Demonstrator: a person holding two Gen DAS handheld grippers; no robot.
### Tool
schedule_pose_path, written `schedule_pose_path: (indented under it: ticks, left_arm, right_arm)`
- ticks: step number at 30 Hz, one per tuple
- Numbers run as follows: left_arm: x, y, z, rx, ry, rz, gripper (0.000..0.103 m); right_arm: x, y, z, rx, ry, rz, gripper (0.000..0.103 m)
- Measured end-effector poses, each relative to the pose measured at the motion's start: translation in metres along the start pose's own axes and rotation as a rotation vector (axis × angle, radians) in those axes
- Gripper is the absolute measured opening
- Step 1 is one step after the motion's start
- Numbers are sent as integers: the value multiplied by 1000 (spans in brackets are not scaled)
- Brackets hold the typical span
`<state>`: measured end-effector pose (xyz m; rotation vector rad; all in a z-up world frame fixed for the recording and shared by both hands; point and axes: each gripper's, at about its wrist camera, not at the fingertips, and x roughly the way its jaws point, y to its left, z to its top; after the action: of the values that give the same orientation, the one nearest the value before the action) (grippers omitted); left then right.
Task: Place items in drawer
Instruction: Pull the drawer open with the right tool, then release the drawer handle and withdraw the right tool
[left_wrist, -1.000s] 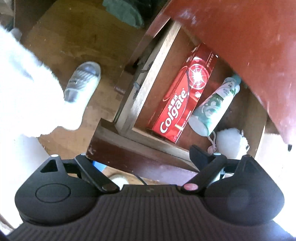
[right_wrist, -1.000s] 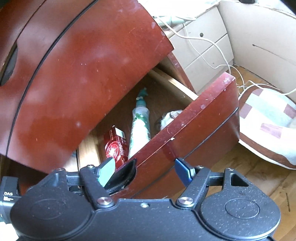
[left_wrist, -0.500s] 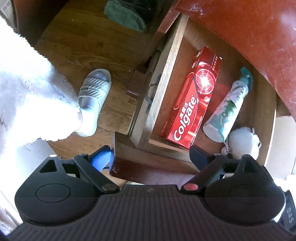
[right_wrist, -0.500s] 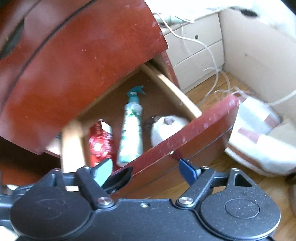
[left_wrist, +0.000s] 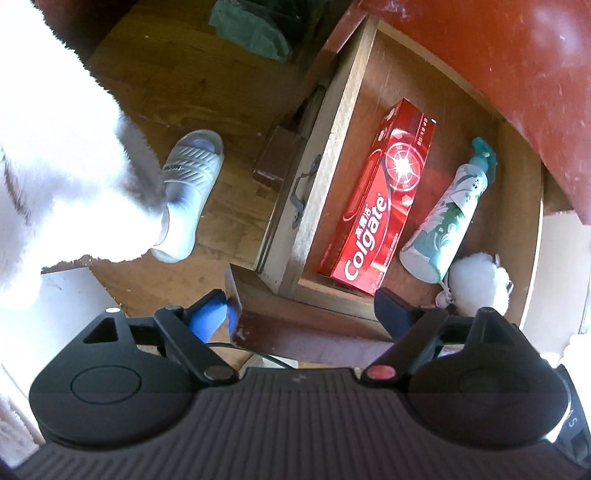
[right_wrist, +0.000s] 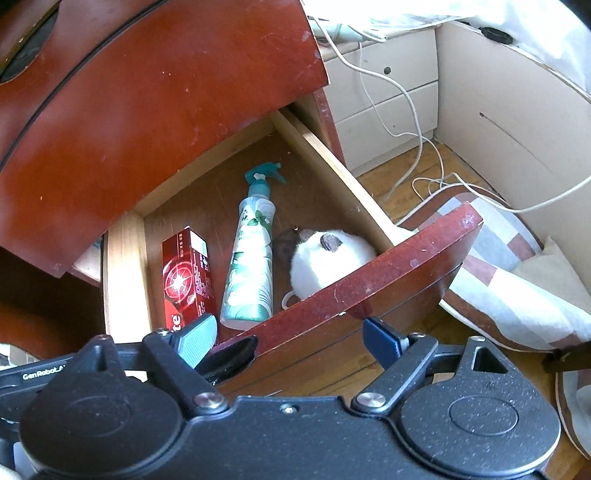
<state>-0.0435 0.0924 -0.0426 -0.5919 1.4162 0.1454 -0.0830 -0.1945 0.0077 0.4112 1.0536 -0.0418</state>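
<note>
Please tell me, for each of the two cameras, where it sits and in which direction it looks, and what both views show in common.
Left wrist: sits on the left hand-held gripper, looks steeply down into the open drawer; jaws closing, nothing between; a slippered foot shows.
Right wrist: sits on the right hand-held gripper, looks down over the drawer front; jaws open, empty.
Shared: Colgate toothpaste box, spray bottle, white plush toy.

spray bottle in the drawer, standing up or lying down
Lying down. The white and green spray bottle with a teal trigger rests on its side on the wooden drawer floor, between the red toothpaste box and the white plush toy.
</note>
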Motion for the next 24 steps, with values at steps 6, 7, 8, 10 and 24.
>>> schedule_pose_path:
  ticks: [6,7,8,10,24]
  left_arm:
    - [0,2,-4,-12,40,5,90]
    - [0,4,-5,-19,47,5,90]
    - [0,5,-6,-26,53,5,90]
    - [1,5,-9,-29,68,10,93]
    - [2,7,-14,6,116,39,100]
  right_arm:
    - [-3,0,-17,27,-16,3,91]
    - [-4,-2,-20,36,-13,8,91]
    - [-5,-3,-23,44,-8,13,91]
    - [-8,-4,-27,54,1,14,91]
    - [6,9,-28,65,8,-34,94]
